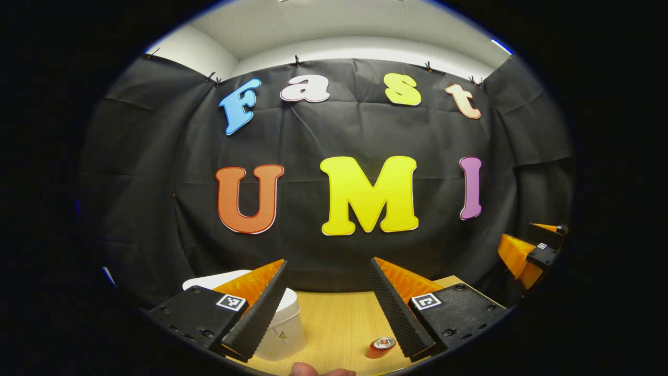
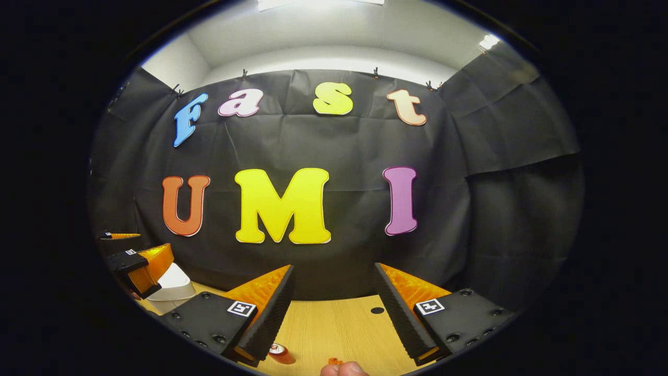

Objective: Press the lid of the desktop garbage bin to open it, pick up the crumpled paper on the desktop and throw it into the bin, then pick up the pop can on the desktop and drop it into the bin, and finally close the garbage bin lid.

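Both grippers hang above the desk (image 1: pixel 339 318), jaws spread wide and holding nothing. In the left gripper view, the left gripper (image 1: pixel 329 308) has the bin (image 1: pixel 284 326), lid down, at 7 o'clock and the can (image 1: pixel 382 344) upright at 5. In the right gripper view, the right gripper (image 2: pixel 334 313) has the can (image 2: pixel 281 353) at 7 o'clock and the bin (image 2: pixel 169 286) at 9.

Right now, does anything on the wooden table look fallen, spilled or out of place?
Nothing stands out. The white plastic garbage bin stands upright with its lid shut, and the small orange pop can stands upright on the light wooden table, no spill visible.
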Demonstrator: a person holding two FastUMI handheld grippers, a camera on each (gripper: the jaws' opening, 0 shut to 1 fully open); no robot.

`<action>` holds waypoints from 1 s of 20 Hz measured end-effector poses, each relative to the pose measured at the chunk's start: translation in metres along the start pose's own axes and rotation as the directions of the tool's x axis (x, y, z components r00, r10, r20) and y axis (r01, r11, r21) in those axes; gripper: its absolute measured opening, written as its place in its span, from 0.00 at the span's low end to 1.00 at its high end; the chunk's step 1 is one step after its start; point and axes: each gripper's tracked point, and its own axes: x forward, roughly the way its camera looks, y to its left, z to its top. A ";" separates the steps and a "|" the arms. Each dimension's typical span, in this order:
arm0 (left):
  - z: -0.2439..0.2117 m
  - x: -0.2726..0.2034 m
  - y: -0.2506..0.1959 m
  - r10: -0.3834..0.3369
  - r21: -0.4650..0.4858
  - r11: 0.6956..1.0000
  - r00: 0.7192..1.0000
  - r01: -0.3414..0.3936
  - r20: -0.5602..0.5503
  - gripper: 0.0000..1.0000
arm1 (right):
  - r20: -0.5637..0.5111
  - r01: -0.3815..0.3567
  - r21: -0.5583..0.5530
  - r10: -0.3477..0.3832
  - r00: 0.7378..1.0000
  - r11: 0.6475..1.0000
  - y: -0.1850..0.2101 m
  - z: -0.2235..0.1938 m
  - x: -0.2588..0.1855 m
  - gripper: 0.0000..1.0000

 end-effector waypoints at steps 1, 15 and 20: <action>0.002 0.002 0.005 0.015 0.003 1.000 1.000 -0.015 0.006 0.99 | 0.001 -0.001 -0.003 0.001 1.000 1.000 -0.001 0.000 0.000 0.92; -0.015 0.036 0.111 0.378 0.023 0.926 0.924 -0.377 -0.065 0.96 | -0.050 -0.038 -0.107 0.032 0.998 0.994 -0.022 -0.001 0.005 0.95; -0.050 0.048 0.132 0.433 0.018 0.900 0.887 -0.436 -0.163 0.65 | -0.032 -0.067 -0.156 0.063 0.998 0.985 -0.019 0.004 0.003 0.95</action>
